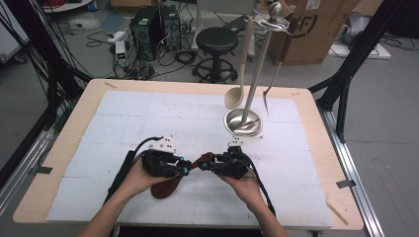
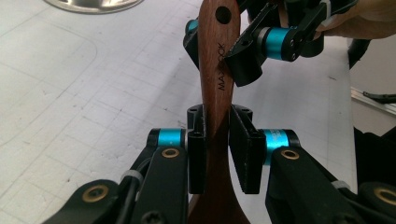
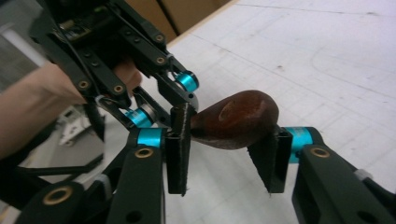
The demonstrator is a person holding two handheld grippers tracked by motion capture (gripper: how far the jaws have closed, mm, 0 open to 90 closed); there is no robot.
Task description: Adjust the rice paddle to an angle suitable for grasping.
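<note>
A dark brown wooden spoon (image 1: 165,186) is held between both grippers above the white mat near the table's front edge. My left gripper (image 1: 187,168) is shut on its narrow neck (image 2: 217,126), with the wide bowl hanging back under the left hand. The handle runs away from that gripper, lettered and with a hole near its end (image 2: 223,15). My right gripper (image 1: 205,164) faces the left one, its pads (image 3: 180,140) set against both sides of the rounded handle end (image 3: 233,121). In the left gripper view the right gripper (image 2: 217,46) clasps the handle just below the hole.
A steel utensil stand (image 1: 242,121) rises at the table's back right, with a beige ladle (image 1: 234,96) and a thin dark utensil (image 1: 269,94) hanging from its top. The white gridded mat (image 1: 123,123) covers most of the wooden table. A stool and computers stand beyond the table.
</note>
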